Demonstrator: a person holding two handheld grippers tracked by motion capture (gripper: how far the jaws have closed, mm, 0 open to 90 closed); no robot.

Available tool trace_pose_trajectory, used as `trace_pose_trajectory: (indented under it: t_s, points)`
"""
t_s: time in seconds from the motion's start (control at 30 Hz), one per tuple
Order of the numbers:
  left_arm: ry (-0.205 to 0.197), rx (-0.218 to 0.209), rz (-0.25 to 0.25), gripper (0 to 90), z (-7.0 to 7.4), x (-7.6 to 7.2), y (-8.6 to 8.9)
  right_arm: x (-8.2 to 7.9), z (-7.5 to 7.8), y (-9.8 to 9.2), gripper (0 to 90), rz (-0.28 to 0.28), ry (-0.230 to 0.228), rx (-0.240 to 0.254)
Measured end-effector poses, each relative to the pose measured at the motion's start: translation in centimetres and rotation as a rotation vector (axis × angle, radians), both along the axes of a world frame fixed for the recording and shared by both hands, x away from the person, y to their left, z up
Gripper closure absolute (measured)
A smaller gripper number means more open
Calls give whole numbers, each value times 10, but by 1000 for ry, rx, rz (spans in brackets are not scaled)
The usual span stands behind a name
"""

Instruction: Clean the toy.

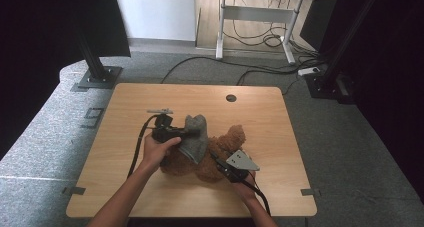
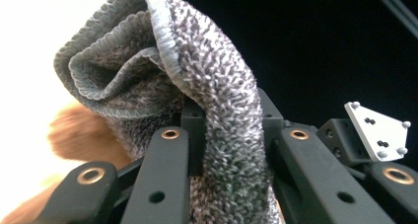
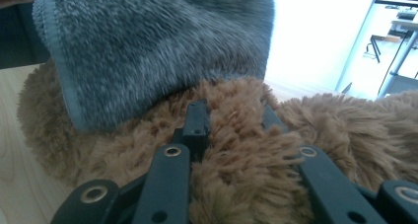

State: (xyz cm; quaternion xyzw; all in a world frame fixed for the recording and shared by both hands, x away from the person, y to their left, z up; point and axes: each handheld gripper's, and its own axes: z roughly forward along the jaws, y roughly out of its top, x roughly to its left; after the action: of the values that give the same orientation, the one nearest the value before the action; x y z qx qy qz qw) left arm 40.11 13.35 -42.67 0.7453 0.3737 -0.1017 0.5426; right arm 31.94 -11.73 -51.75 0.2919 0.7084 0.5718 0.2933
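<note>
Seen from above, your left hand works the left gripper at the middle of the light wooden table, its 2 black jaws clamped on a grey terry towel. Its cable loops back along your forearm toward the near edge. In the left gripper view the towel is pinched between the jaws and bunches into a folded, hemmed lump above them. The towel droops over the back of a brown teddy bear, which lies on the table just right of the left gripper, roughly at the table's centre and a little toward your side. Further right, your right hand holds the right gripper, the one with the grey three-cornered plate on top, angled up and left into the bear's plush. In the right gripper view its 2 jaws are closed on a tuft of the bear's brown fur, with the towel draped across the bear just beyond the jaw tips. Behind the table stand 2 black stand bases on grey carpet, a white desk frame and loose cables on the floor.
</note>
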Motion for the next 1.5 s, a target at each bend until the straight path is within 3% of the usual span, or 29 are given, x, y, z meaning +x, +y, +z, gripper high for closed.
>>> trace_pose_trajectory:
  t_s: [0.1,0.23,0.37,0.5,0.67,0.9,1.07,1.27,1.5]
  points:
    - [8,47,-19,736,-5,3,-21,1,-1,-1,714,0,5,5]
    - [36,134,-65,740,-23,4,-51,1,-1,-1,713,-5,10,-1]
    - [76,148,-52,751,-30,7,-49,1,-5,-3,711,-15,16,-17]
    - [73,189,-6,762,-29,7,-30,-1,-5,0,712,-24,-5,-42]
    - [60,200,39,764,-25,2,6,-4,-5,2,712,-32,-29,-60]
    - [105,143,136,764,-31,4,61,-8,-5,2,712,-42,-47,-72]
    - [101,148,180,764,-33,-1,87,-10,-6,3,711,-48,-58,-80]
    - [131,172,236,765,-51,-10,121,-12,-6,2,712,-55,-66,-85]
    - [179,161,205,764,-79,-25,128,-13,-7,3,713,-62,-63,-74]
